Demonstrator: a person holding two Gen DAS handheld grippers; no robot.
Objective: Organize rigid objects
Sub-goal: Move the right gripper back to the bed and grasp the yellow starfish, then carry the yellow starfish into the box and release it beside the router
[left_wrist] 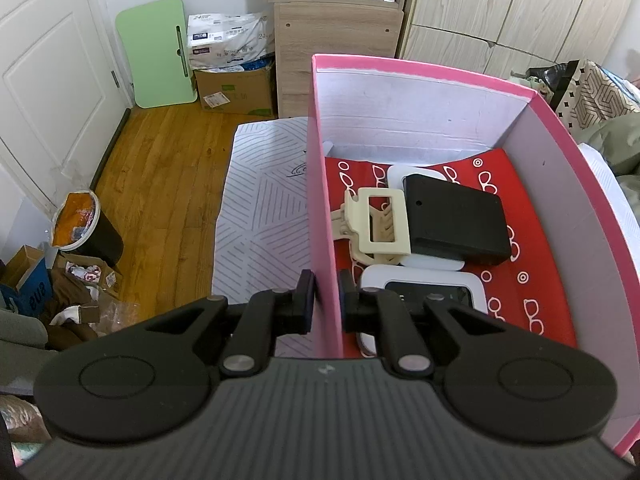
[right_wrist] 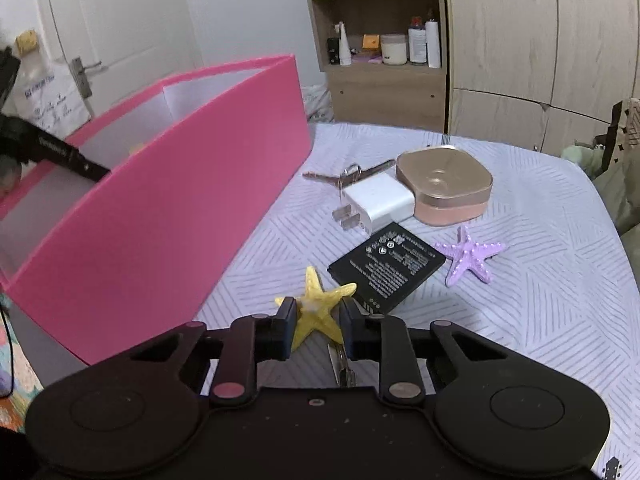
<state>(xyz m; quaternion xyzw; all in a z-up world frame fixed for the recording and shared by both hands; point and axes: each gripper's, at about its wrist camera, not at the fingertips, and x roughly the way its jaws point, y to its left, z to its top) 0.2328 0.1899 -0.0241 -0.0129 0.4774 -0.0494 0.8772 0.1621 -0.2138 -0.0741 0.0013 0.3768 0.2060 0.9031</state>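
Paper pack (left_wrist: pixel 230 38): "24", perhaps; rest illegible.

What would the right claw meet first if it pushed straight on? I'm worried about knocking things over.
The yellow starfish already sits between the right claw pads; straight beyond it lies the black phone battery, probably next.

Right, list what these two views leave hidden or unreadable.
- Left wrist view: the white device in the pink box is partly covered by the left hand-held gripper.
- Right wrist view: the box's contents are behind its near wall.
- Right wrist view: the battery print is too small to read.
- Right wrist view: a metal object lies half under the right hand-held gripper.
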